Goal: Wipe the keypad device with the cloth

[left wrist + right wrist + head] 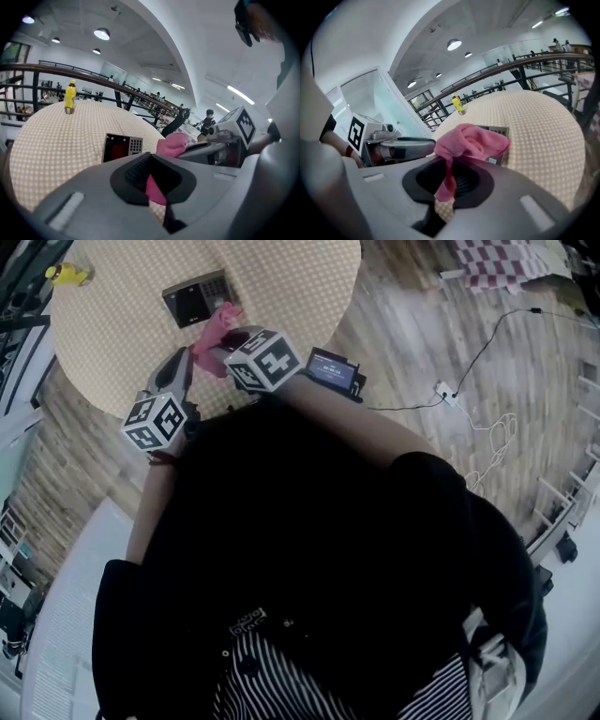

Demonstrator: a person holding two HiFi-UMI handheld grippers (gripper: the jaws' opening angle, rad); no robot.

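The round table (300,296) wears a beige checked covering. The right gripper (451,164) has its jaws clamped on the pink cloth (471,138), which bunches above them while one strip hangs down through the gap. The left gripper (153,165) is just left of it; a strip of pink shows in its narrow gap, but I cannot tell whether it is pinched. The keypad device (195,298) lies flat on the table just beyond the cloth, its key markings too small to read. A yellow bottle (67,275) stands at the far left; its label is illegible.
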